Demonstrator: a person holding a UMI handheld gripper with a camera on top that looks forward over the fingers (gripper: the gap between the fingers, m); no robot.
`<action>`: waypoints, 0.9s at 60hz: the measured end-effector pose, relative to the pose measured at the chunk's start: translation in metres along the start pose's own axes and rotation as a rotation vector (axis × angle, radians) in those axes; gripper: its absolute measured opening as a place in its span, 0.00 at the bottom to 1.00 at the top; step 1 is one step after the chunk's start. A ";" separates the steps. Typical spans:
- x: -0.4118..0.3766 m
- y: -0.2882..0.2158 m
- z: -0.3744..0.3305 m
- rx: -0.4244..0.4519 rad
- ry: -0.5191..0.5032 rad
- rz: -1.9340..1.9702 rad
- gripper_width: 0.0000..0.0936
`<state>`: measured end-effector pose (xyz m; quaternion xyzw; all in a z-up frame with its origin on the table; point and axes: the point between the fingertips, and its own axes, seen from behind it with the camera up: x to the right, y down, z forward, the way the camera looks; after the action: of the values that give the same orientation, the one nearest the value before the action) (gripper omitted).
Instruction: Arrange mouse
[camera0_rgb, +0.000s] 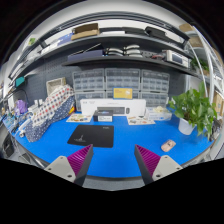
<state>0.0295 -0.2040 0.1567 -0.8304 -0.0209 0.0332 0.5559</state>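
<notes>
A black mouse pad (92, 135) lies on the blue table cover (120, 150), just ahead of my left finger. A small tan mouse (168, 145) sits on the blue cover to the right, just beyond my right finger. My gripper (109, 160) is open and empty, its purple pads (66, 159) spread wide above the table's front edge, with only blue cover between them.
A potted green plant (193, 108) stands at the right. A patterned cushion (47, 110) lies at the left. A white box (113, 105) and small items line the back of the table below shelves with drawer cabinets (120, 82).
</notes>
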 end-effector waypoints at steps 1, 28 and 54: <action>0.001 0.003 0.000 -0.008 0.002 -0.001 0.90; 0.149 0.113 0.036 -0.168 0.154 0.080 0.91; 0.288 0.114 0.161 -0.300 0.168 0.110 0.88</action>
<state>0.3035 -0.0787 -0.0187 -0.9038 0.0665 -0.0094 0.4228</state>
